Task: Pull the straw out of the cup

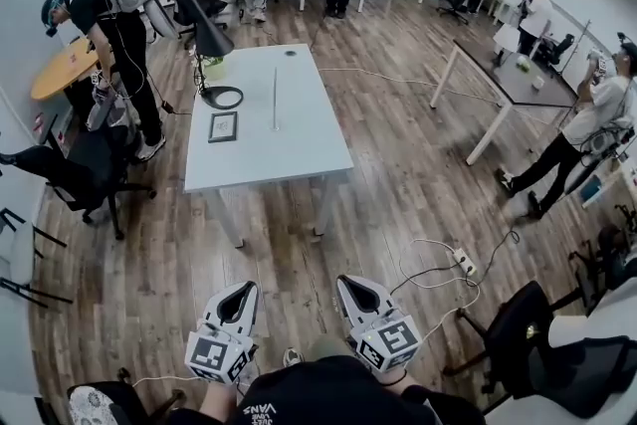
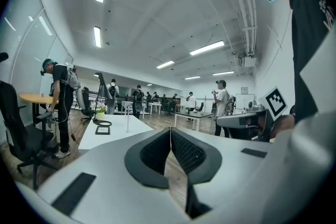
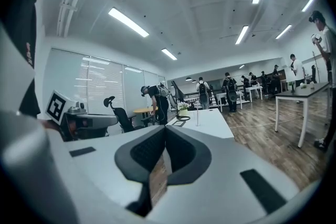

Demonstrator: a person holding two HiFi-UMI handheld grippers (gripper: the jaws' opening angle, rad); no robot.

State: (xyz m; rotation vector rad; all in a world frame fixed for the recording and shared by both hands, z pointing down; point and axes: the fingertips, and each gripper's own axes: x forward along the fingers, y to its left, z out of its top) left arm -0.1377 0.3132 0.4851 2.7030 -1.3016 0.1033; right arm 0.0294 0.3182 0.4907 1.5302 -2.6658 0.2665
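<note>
**Both claws clenched and empty, far from the straw**

Nearest, low in the head view, the left claw (image 1: 244,287) is clenched, its jaws meeting with nothing between them. Just to its right, the right claw (image 1: 349,281) is pressed shut and empty too. Both hang over the wooden floor (image 1: 398,204), well apart from the white tabletop (image 1: 299,154) ahead. On it, from the left, stand a black lamp (image 1: 204,30) and a dark framed square (image 1: 223,126). Right of those, the thin straw (image 1: 275,100) stands upright near the middle; its cup is too small to make out.

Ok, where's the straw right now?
In the head view the straw stands upright near the middle of the table, just right of the lamp base and frame.
</note>
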